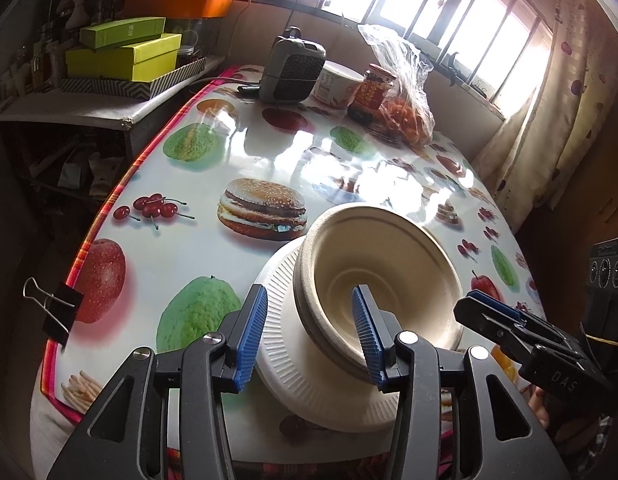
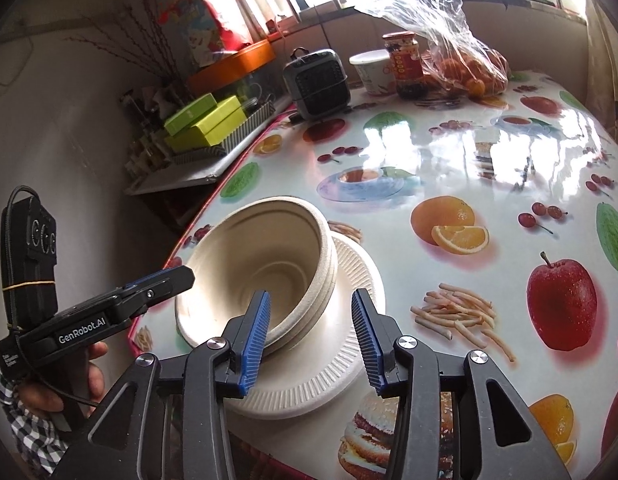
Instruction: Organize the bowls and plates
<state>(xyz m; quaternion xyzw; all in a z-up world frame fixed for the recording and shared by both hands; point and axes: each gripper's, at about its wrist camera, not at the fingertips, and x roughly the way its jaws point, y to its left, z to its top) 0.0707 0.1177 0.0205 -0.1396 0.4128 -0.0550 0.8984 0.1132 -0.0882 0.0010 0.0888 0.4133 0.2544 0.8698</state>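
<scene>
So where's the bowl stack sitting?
The bowl stack rests on the ribbed plate near the table's front edge, between both tools, in both views.

The worktop (image 1: 269,152) carries a glossy cover printed with fruit, burgers and fries. At its far end stands a small grey heater (image 1: 291,70) with a carry handle; beside it sits a white tub (image 1: 336,84), then a red-labelled jar (image 1: 371,94) with a dark base. A clear plastic bag of oranges (image 1: 407,92) rests against the jar. A black binder clip (image 1: 55,310) grips the left edge of the cover. On the side shelf (image 1: 69,110), two green boxes (image 1: 125,54) are stacked in a patterned tray (image 1: 149,86).
</scene>
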